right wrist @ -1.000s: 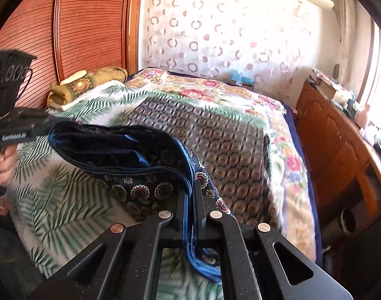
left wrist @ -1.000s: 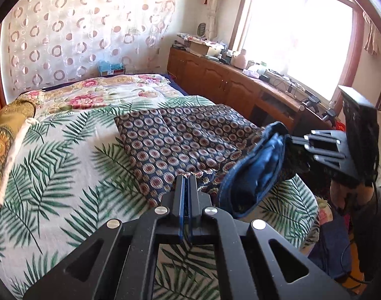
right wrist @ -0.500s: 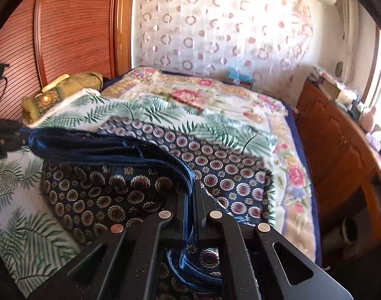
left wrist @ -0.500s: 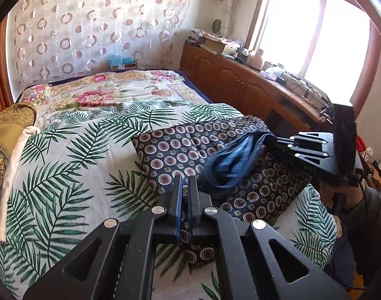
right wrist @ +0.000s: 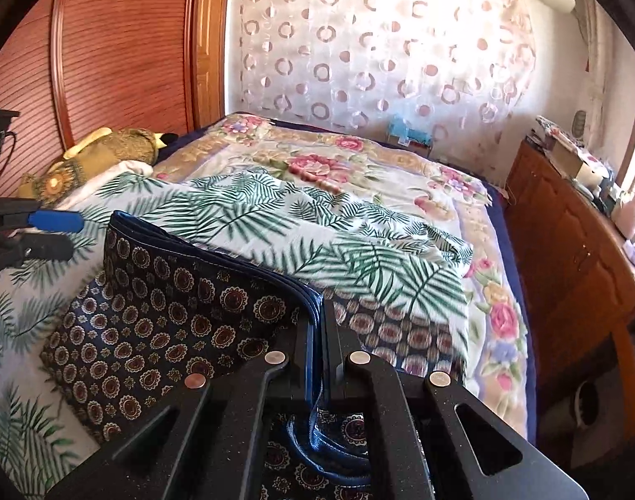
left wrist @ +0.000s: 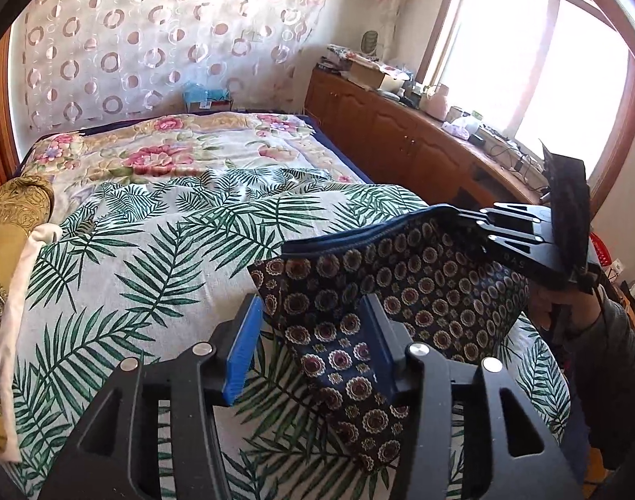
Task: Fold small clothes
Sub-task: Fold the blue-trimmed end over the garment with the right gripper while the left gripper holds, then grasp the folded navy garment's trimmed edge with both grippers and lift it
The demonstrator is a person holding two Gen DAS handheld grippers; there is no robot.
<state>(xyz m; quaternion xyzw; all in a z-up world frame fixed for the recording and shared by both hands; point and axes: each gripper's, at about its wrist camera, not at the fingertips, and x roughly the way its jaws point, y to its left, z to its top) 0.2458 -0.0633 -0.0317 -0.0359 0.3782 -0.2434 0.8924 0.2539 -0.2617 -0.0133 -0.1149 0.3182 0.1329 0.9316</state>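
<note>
A bed (left wrist: 159, 225) fills the room, covered by a white spread printed with green palm leaves (left wrist: 121, 258), with a pink-flowered quilt (left wrist: 167, 150) at its far end. A sheer curtain with ring patterns (left wrist: 159, 41) hangs across the far wall. Along the right runs a low wooden cabinet (left wrist: 400, 133), its top cluttered, beneath a bright window (left wrist: 525, 66) with strong daylight. On the left stands a ribbed reddish wooden panel (right wrist: 121, 50), with a gold patterned pillow (right wrist: 109, 154) below it.
</note>
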